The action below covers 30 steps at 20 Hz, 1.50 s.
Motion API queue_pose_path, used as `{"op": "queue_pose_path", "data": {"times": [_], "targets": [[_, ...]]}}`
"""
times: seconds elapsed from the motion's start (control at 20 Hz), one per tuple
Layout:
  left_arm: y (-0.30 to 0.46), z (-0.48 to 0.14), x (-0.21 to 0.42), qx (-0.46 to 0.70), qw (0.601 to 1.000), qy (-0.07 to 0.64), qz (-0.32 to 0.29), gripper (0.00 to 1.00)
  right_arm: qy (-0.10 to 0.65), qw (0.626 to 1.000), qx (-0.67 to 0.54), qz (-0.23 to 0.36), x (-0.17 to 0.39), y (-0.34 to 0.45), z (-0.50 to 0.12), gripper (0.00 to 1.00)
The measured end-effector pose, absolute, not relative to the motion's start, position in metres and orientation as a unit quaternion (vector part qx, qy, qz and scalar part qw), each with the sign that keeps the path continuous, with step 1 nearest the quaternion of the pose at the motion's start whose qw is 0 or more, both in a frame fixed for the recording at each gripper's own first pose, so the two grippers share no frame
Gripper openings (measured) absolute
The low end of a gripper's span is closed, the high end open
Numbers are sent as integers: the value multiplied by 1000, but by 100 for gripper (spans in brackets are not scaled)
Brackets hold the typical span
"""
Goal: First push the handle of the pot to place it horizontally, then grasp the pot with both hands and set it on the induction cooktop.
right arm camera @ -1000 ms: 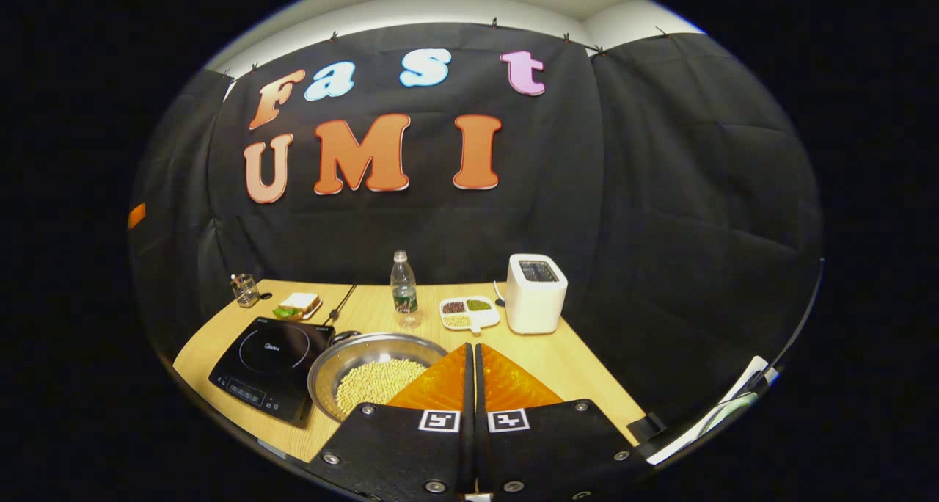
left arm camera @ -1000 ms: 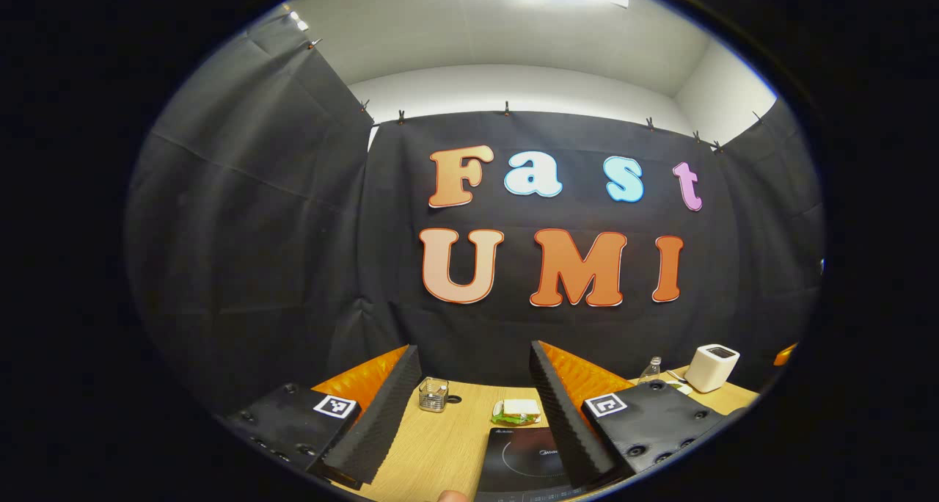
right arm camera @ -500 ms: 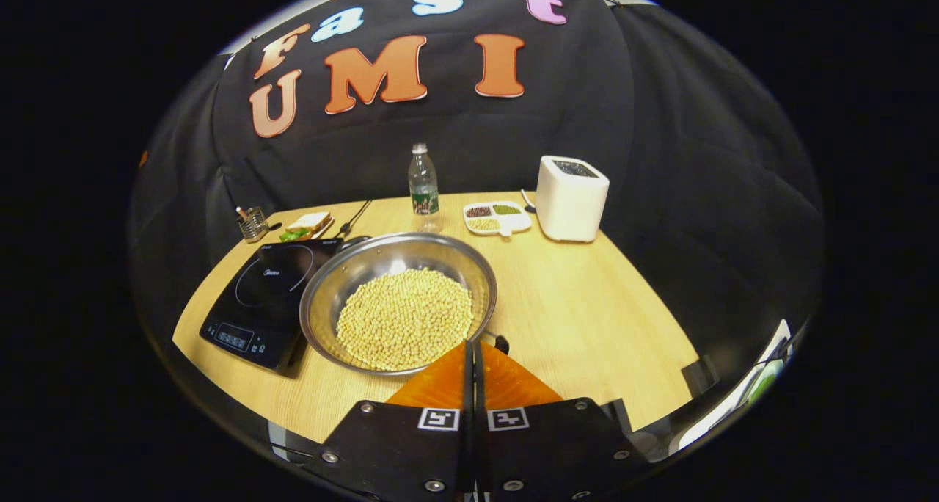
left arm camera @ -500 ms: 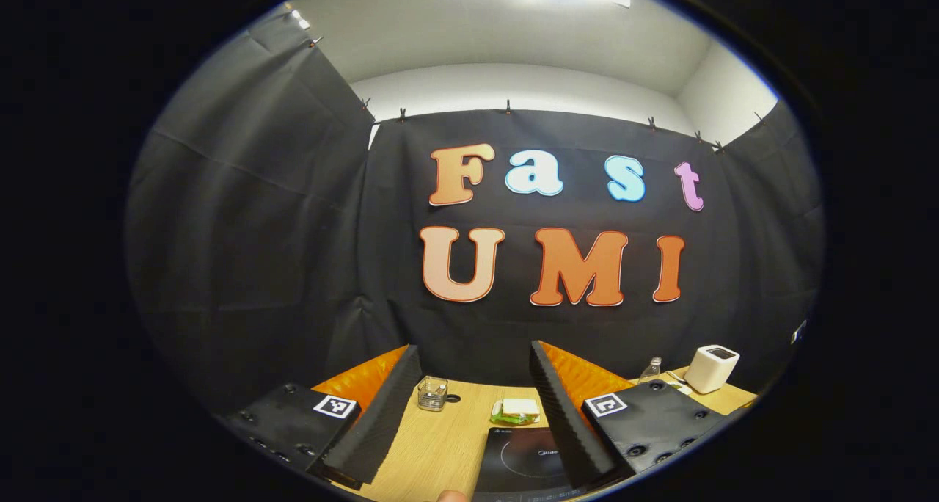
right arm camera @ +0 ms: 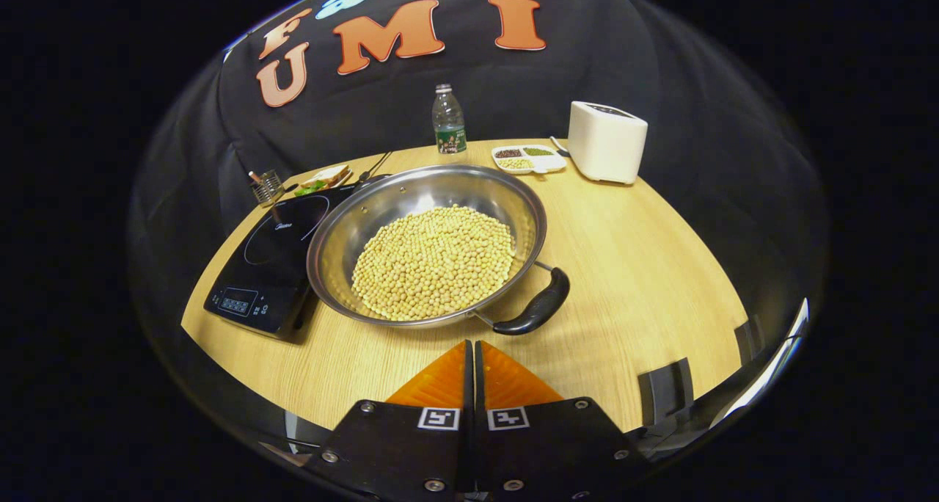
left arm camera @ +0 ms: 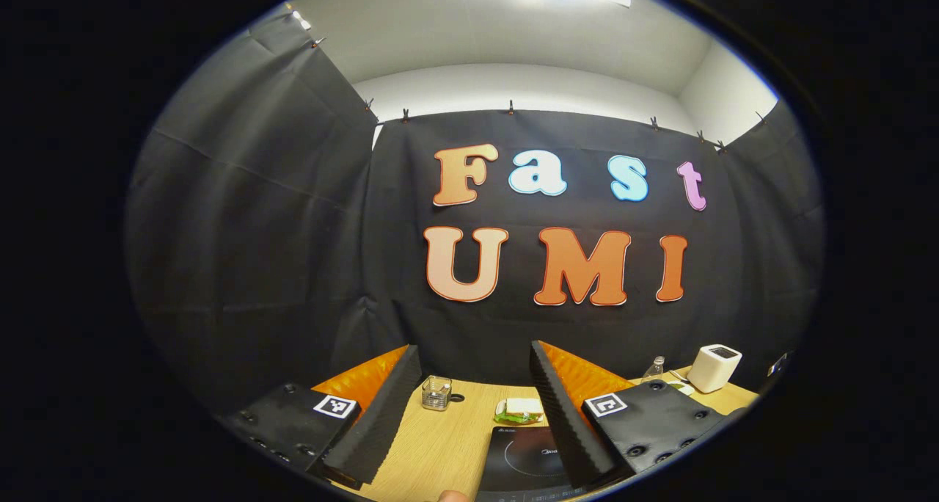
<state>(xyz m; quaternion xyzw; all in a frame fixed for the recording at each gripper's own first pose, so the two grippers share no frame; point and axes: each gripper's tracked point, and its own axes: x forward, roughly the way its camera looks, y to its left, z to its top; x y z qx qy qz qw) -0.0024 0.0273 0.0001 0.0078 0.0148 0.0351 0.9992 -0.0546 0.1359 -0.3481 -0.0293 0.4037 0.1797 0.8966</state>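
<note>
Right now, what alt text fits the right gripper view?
The shut right gripper hovers just short of the black handle of a steel pot of yellow beans, which sits on the wooden table beside a black induction cooktop.

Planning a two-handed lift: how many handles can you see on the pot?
1: a black handle on the near right rim of the pot, pointing towards the right tongs. A second may sit hidden at the far rim.

The right gripper [right arm camera: 470, 348] hangs above the wooden table [right arm camera: 645, 267], fingers pressed together on nothing. Just ahead, the steel pot [right arm camera: 428, 245] of soybeans [right arm camera: 434, 260] rests beside the induction cooktop [right arm camera: 275, 263], its near black handle [right arm camera: 534, 311] angled toward the gripper.
</note>
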Motion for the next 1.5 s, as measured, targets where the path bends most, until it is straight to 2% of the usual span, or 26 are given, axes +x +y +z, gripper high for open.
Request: {"op": "queue_pose_path", "data": {"times": [0.7,1.5], "targets": [[34,8,-10,18,999,7,43,99,430,889,0,156,-29,139,-368,0],[27,9,-5,25,999,10,41,98,468,867,124,120,12,126,-368,0]]}}
